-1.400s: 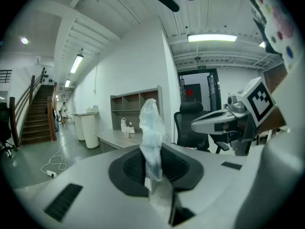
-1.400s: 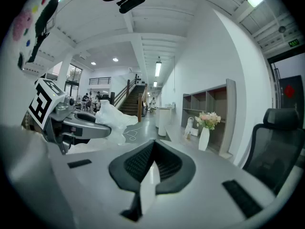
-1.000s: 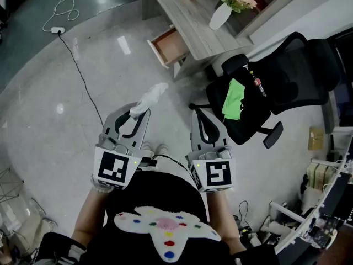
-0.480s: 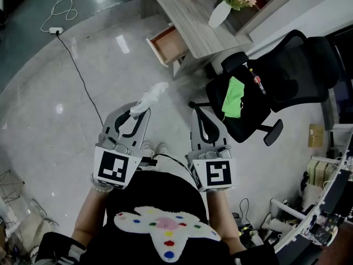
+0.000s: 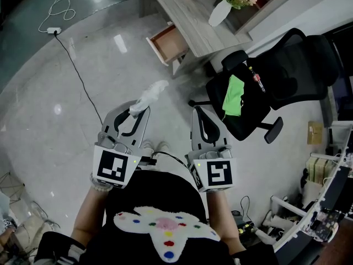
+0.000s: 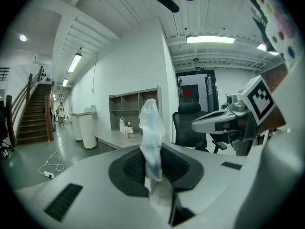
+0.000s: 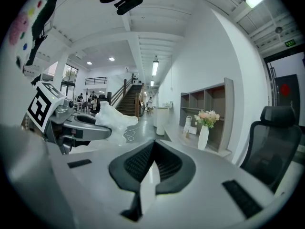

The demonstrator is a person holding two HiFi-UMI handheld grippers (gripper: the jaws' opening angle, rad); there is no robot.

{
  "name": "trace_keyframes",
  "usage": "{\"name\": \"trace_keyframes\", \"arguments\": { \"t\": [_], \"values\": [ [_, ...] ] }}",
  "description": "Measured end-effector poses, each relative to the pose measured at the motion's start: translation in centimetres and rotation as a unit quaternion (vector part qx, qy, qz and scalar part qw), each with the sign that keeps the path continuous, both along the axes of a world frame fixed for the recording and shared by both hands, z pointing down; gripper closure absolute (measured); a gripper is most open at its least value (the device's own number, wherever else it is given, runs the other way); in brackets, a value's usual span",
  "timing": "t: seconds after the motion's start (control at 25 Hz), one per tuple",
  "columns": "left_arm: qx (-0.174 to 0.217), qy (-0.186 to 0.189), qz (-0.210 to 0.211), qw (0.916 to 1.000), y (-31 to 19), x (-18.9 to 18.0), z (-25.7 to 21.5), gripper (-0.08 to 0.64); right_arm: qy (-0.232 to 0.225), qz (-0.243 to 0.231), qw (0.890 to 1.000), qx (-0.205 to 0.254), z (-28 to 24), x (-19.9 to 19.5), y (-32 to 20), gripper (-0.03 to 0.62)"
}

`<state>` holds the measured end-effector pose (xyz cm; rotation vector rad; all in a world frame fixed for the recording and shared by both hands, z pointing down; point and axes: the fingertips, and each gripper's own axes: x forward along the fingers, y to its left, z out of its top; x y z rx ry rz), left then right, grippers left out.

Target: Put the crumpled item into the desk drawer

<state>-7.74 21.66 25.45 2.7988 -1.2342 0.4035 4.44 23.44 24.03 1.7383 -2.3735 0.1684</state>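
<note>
Left tool (image 5: 138,111) is clamped on the crumpled item (image 5: 152,95), a whitish, half see-through wad. The left gripper view shows it pinched at its lower end between the pads, with the rest standing up past the tips. Right tool (image 5: 201,114) has its jaws together with nothing between them, as the right gripper view shows. Both tools are held side by side in front of the person's body, near each other but not touching, pointing roughly level toward the desk, marker cubes facing the head camera. So the item is in the air over the grey polished floor (image 5: 49,120), well apart from the drawer (image 5: 167,43). The drawer is pulled out of the front of the desk, its wooden inside showing, and I can see nothing in it. The tabletop (image 5: 185,12) above it is light grey wood and carries a white vase (image 5: 219,14) with pink flowers, plus some small things at the far end too small to tell. A black office chair (image 5: 287,65) stands just right of the desk with a green cloth (image 5: 234,97) on its seat and a small dark object beside that. A black cable (image 5: 77,73) runs across the floor on the left to a white plug block (image 5: 54,30).
</note>
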Motion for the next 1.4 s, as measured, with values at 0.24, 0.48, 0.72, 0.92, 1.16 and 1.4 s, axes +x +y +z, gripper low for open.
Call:
{"name": "trace_keyframes", "arguments": {
  "t": [0.24, 0.48, 0.72, 0.92, 1.16, 1.4],
  "values": [
    [0.021, 0.004, 0.012, 0.9997, -0.2, -0.5, -0.7, 0.491, 0.011, 0.013, 1.0, 0.014, 0.1, 0.0, 0.0, 0.589],
    [0.014, 0.009, 0.015, 0.9997, 0.4, -1.5, -0.6, 0.491, 0.014, 0.025, 0.999, 0.018, 0.0, -0.7, 0.5, 0.589],
    [0.005, 0.011, 0.024, 0.9996, 0.9, -1.7, 0.2, 0.491, 0.041, 0.02, 0.999, 0.01, 0.5, -1.7, 1.0, 0.591],
    [0.011, 0.016, 0.026, 0.9995, 0.6, -1.8, 0.0, 0.491, 0.061, 0.02, 0.998, 0.006, 0.8, -1.7, 1.1, 0.59],
    [0.024, 0.016, 0.022, 0.9994, -0.6, -1.6, -0.1, 0.491, 0.042, 0.009, 0.999, 0.013, 0.5, -2.1, -0.3, 0.589],
    [0.021, 0.011, 0.011, 0.9997, -3.0, -1.3, 0.1, 0.491, 0.041, -0.002, 0.999, 0.021, 0.2, -1.8, -3.4, 0.589]
  ]
}}
